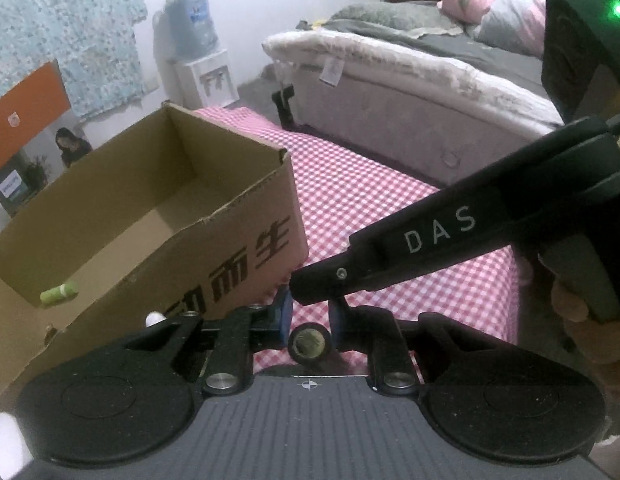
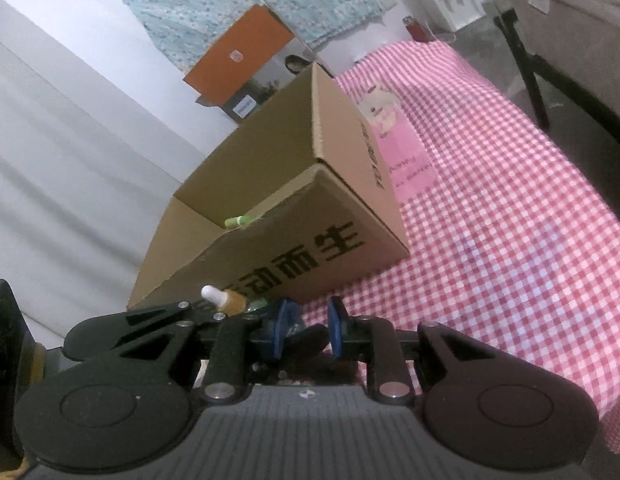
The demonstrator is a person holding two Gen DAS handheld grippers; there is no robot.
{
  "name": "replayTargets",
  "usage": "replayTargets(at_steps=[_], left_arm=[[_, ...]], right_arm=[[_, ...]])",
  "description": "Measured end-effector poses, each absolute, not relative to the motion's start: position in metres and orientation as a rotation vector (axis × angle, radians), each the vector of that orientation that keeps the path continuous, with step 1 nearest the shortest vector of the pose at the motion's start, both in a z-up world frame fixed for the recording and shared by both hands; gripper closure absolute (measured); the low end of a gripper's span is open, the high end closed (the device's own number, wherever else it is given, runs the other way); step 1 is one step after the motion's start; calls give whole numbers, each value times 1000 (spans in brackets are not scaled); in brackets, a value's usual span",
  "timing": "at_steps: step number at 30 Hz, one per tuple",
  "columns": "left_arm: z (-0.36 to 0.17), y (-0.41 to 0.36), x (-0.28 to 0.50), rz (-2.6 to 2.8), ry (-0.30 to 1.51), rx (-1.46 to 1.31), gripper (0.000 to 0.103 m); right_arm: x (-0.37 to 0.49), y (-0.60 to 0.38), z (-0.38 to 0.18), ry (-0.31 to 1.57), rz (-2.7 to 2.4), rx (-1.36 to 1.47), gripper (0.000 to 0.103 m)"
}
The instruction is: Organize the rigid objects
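An open cardboard box point(image 1: 245, 240) with black characters stands on the pink checked tablecloth point(image 1: 370, 184); it also shows in the right wrist view point(image 2: 342, 200). A small green tube point(image 1: 58, 293) lies inside it, also seen from the right wrist point(image 2: 238, 221). My left gripper point(image 1: 310, 312) has its blue pads around a black roll of tape point(image 1: 310, 345). The right gripper point(image 2: 307, 322) crosses the left view as a black bar marked DAS point(image 1: 438, 232), its tip just above the roll. Its pads stand slightly apart around a dark object point(image 2: 310, 338). A dropper bottle with white tip point(image 2: 225, 298) lies by the box.
A bed point(image 1: 410, 80) with grey and pink bedding lies to the right. A water dispenser point(image 1: 197, 48) and an orange-topped box point(image 1: 25, 108) stand by the far wall. A pink printed card point(image 2: 402, 156) lies on the cloth beside the box.
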State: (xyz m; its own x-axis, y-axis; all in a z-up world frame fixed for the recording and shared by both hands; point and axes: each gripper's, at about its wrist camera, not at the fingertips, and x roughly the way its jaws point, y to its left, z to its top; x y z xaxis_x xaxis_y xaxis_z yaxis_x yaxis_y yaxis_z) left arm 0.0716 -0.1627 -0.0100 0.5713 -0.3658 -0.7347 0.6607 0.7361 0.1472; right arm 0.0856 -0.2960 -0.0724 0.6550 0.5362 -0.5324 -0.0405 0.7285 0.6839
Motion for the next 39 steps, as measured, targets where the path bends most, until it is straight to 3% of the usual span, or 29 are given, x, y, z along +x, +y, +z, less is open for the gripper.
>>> replayTargets(at_steps=[17, 39], left_arm=[[-37, -147, 66, -671, 870, 408, 86], [-30, -124, 43, -772, 931, 379, 84]], right_arm=[[65, -308, -108, 870, 293, 810, 80], [13, -321, -128, 963, 367, 971, 77]])
